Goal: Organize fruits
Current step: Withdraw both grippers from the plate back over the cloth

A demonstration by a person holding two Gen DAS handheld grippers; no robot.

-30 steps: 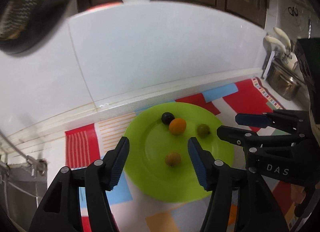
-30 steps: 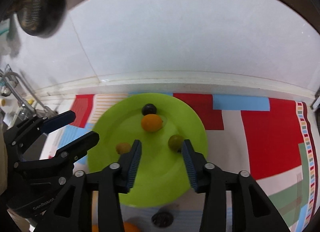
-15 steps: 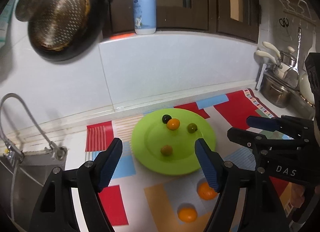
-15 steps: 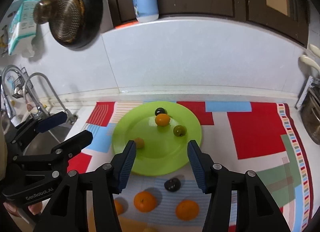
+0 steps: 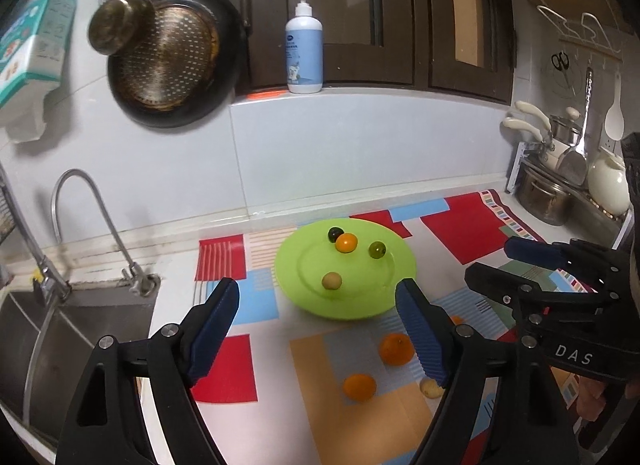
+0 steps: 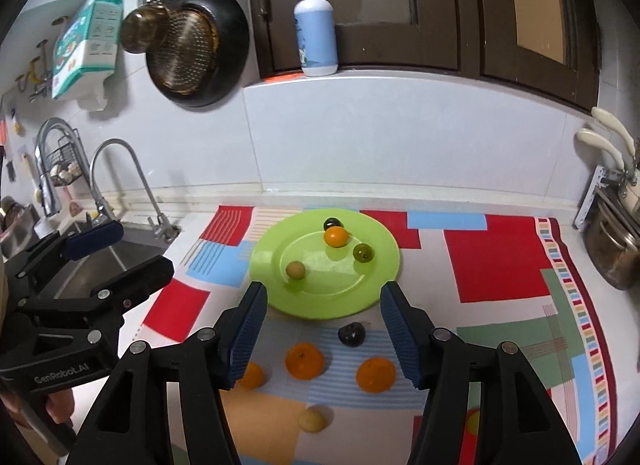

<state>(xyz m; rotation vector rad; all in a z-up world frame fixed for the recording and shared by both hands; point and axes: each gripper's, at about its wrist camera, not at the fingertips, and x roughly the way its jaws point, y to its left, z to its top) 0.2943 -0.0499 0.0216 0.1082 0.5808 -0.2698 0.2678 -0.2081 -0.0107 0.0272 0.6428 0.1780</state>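
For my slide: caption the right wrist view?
Open right gripper above loose oranges; green plate holds four small fruits.

the plate sits on the mat, holding four small fruits. five more fruits lie on the mat before it. the sink lies left, pots right.

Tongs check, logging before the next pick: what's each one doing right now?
Left tongs: open, holding nothing, jaws have just been opening.
Right tongs: open, holding nothing, jaws have just been opening.
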